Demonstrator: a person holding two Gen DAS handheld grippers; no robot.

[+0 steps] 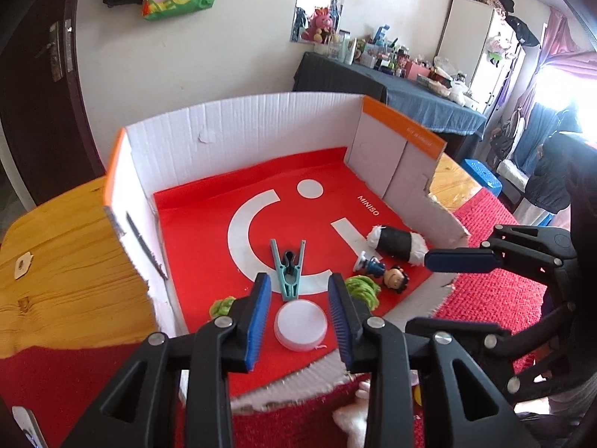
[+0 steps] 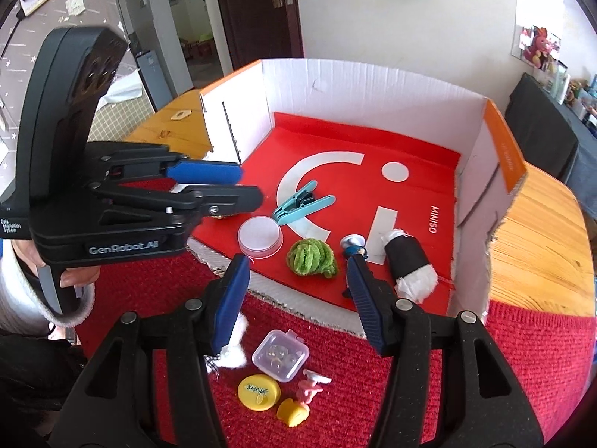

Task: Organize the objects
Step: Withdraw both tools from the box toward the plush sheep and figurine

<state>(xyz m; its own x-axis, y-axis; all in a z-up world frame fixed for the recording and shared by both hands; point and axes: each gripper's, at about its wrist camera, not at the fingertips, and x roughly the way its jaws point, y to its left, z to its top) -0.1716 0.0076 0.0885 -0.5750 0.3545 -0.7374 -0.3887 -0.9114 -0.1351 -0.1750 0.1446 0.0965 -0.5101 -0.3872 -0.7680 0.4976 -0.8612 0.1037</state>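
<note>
Plastic and light, that white cap (image 1: 300, 325) sits flat in the cardboard box (image 1: 238, 119) between my left gripper (image 1: 300, 321) fingers, spread and not touching, right gripper (image 2: 294, 295) spread empty too, so I'd pinch its slippery rim.

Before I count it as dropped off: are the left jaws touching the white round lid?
Apart. In the left wrist view red liner shows between the white round lid and each pad of the left gripper.
</note>
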